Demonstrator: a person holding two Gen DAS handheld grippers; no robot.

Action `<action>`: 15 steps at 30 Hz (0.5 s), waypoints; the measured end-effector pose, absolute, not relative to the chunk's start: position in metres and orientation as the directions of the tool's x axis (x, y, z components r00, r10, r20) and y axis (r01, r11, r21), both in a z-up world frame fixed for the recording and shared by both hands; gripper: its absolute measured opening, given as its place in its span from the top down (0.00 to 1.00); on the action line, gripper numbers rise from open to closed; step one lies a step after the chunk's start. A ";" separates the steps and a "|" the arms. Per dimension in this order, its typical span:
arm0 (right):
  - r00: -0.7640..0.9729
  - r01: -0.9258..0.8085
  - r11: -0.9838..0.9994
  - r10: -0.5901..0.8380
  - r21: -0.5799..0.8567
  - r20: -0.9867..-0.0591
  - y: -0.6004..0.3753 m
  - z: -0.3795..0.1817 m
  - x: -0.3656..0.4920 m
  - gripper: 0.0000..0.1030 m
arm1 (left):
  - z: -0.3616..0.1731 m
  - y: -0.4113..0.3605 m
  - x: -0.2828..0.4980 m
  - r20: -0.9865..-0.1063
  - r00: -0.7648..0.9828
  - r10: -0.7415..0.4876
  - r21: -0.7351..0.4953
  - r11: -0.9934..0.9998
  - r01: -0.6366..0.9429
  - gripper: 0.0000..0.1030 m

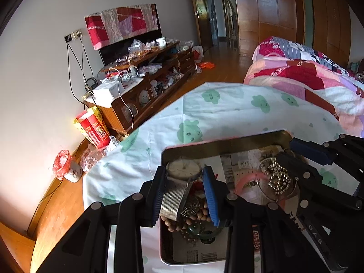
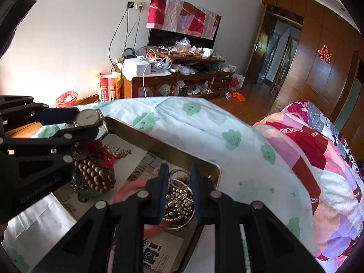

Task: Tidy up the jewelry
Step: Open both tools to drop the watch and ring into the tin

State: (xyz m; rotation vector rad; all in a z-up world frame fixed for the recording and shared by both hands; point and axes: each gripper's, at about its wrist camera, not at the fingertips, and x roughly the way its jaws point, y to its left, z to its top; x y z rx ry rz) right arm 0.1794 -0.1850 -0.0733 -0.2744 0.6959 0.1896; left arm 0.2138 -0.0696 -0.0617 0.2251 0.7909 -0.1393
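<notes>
Left gripper [image 1: 185, 190] clamps the silver mesh-band wristwatch [image 1: 179, 182] over the gold metal tin [image 1: 227, 143]; right gripper [image 2: 178, 193], partly apart, straddles the gold bead bracelet [image 2: 179, 204] inside it.

Left hand-held gripper [image 1: 185, 188] is over the tin [image 1: 218, 144], blue pads either side of the watch [image 1: 183, 169]. The steel band [image 1: 174, 199] lies between the pads and touches them; the dial sits just past the tips. Under the fingers: wooden beads [image 1: 198, 216] and a green bangle [image 1: 200, 233]. To its right in the tin: pink bangle [image 1: 248, 179] and metal bead chain [image 1: 278, 177], with the right hand-held gripper [image 1: 286, 151] over them. Tin sits on a green-print sheet [image 1: 227, 111].
</notes>
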 end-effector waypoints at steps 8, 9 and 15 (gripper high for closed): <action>0.750 -0.243 0.951 0.061 -0.189 -0.659 -0.188 -0.081 0.169 0.43 | -0.050 -0.058 0.194 -0.679 0.733 -0.036 0.128 0.978 0.167 0.25; 0.756 -0.234 0.953 0.052 -0.194 -0.653 -0.189 -0.080 0.166 0.40 | -0.048 -0.056 0.191 -0.676 0.737 -0.032 0.130 0.978 0.162 0.25; 0.788 -0.185 0.964 0.029 -0.191 -0.615 -0.197 -0.067 0.142 0.34 | -0.043 -0.038 0.169 -0.662 0.749 -0.026 0.104 0.987 0.126 0.25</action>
